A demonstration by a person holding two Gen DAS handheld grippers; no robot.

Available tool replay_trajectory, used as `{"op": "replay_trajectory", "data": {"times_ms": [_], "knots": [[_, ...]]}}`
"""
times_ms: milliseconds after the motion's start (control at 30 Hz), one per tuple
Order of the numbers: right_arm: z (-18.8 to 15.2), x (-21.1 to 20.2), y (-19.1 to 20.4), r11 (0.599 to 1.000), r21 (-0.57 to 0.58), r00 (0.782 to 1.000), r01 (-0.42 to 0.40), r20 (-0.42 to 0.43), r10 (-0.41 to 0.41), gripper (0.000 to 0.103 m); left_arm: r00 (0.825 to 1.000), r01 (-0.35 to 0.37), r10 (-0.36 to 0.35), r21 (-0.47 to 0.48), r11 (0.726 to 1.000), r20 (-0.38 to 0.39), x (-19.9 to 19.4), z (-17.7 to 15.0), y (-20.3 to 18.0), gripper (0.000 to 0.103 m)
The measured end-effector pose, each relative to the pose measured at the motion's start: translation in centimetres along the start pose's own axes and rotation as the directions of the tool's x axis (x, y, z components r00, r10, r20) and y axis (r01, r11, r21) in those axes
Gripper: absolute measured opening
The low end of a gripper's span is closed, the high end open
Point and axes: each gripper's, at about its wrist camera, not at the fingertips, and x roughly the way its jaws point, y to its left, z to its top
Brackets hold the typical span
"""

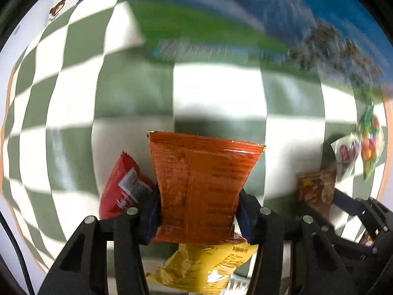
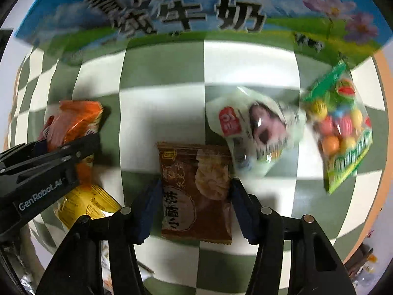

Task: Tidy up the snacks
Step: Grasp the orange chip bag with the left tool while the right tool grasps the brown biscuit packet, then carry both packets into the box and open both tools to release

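My left gripper (image 1: 197,209) is shut on an orange snack packet (image 1: 199,184) and holds it above the checkered cloth; it also shows in the right wrist view (image 2: 73,120). A red packet (image 1: 120,189) and a yellow packet (image 1: 206,265) lie below it. My right gripper (image 2: 194,204) is shut on a brown pastry packet (image 2: 196,194), also seen in the left wrist view (image 1: 316,191). A white packet (image 2: 255,132) and a bag of colourful candy (image 2: 341,127) lie to the right. The blue and green milk carton box (image 2: 186,7) stands at the far side.
The green and white checkered cloth (image 2: 162,73) covers the table. The table's orange edge (image 2: 383,73) shows at the right. A white item with a bear face (image 1: 59,7) sits at the far left.
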Motion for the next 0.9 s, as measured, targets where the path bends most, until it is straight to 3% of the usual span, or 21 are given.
{"op": "replay_trajectory", "data": {"times_ms": [167, 300, 400, 500, 567, 700, 833, 900], "knots": [[-4.4, -0.2, -2.2, 0.999, 0.020, 0.998, -0.030, -0.052, 0.031, 0.059, 0.999, 0.018, -0.018, -0.009, 1.000, -0.041, 0.6, -4.9, 0.7, 0.049], [-5.3, 0.8, -3.5, 0.994, 0.078, 0.995, -0.077, -0.058, 0.082, 0.062, 0.998, 0.024, -0.024, -0.005, 1.000, -0.060, 2.4, -6.3, 0.6, 0.053], [-6.1, 1.8, -3.7, 0.996, 0.073, 0.998, -0.057, -0.037, 0.060, 0.063, 0.999, 0.020, -0.021, -0.012, 1.000, -0.051, 2.5, -6.4, 0.8, 0.051], [-6.9, 1.6, -0.4, 0.999, 0.054, 1.000, -0.002, -0.005, 0.003, 0.061, 0.999, 0.016, -0.016, -0.012, 1.000, -0.027, 1.6, -7.1, 0.9, 0.046], [-7.6, 0.6, 0.2, 0.999, 0.047, 1.000, -0.006, 0.014, 0.005, 0.060, 0.999, 0.034, -0.034, -0.022, 0.999, -0.019, 0.6, -8.5, 1.0, 0.046], [-7.9, -2.8, 0.3, 0.993, 0.059, 0.993, -0.107, 0.059, 0.103, 0.060, 0.998, 0.066, -0.066, -0.026, 0.997, 0.014, -2.6, -10.1, 1.1, 0.046], [-6.9, -9.0, 0.9, 0.979, 0.029, 0.967, -0.204, 0.160, 0.197, 0.060, 0.988, 0.128, -0.124, -0.038, 0.991, 0.094, -7.5, -10.2, 1.4, 0.046], [-4.1, -12.5, 0.6, 0.972, 0.009, 0.951, -0.237, 0.207, 0.230, 0.060, 0.976, 0.169, -0.161, -0.043, 0.985, 0.147, -10.6, -9.3, 1.3, 0.046]]}}
